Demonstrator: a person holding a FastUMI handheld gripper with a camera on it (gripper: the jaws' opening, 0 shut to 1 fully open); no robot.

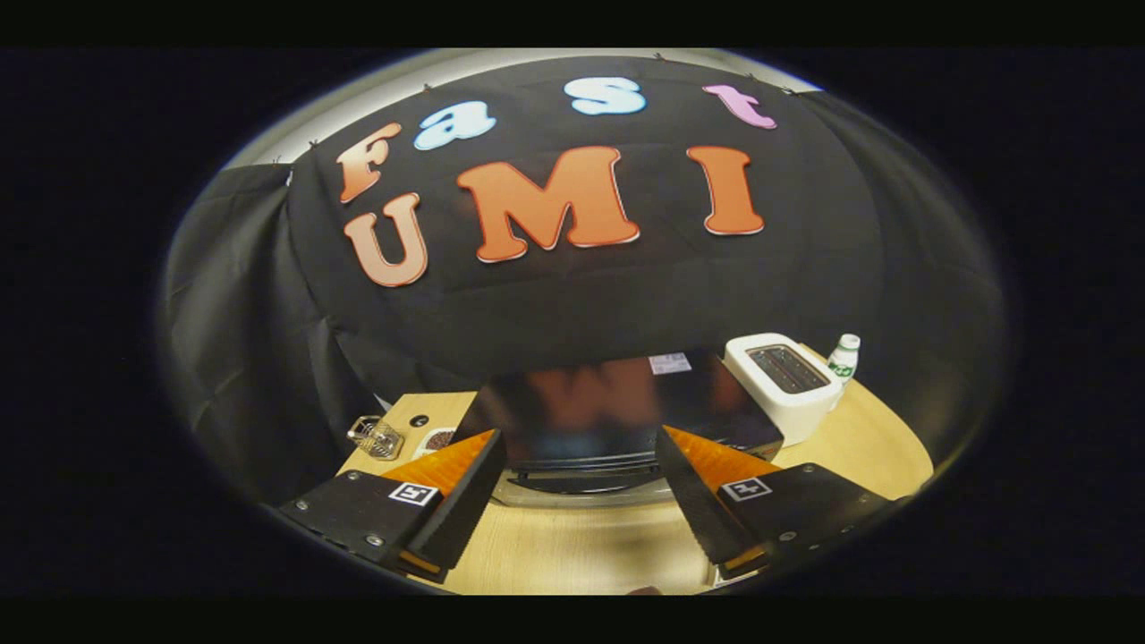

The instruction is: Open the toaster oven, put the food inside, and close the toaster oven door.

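The claw [577, 501] is released and grasps nothing. The toaster oven [590, 411] stands on the counter [572, 555] just ahead of it, between the fingers, door apparently closed. I judge that every step is left; the food I cannot identify.

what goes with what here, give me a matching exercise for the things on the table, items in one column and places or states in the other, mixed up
Things:
1. toaster oven
2. white toaster
3. bottle
4. wire basket
5. gripper

Places or states:
A. just past the white toaster, at the table's far edge
B. fingers apart, holding nothing
C. straight ahead of the fingers, dark glossy top
D. off beyond the left finger, near the table corner
E. beside the toaster oven, slots facing up

Pairs: 1-C, 2-E, 3-A, 4-D, 5-B
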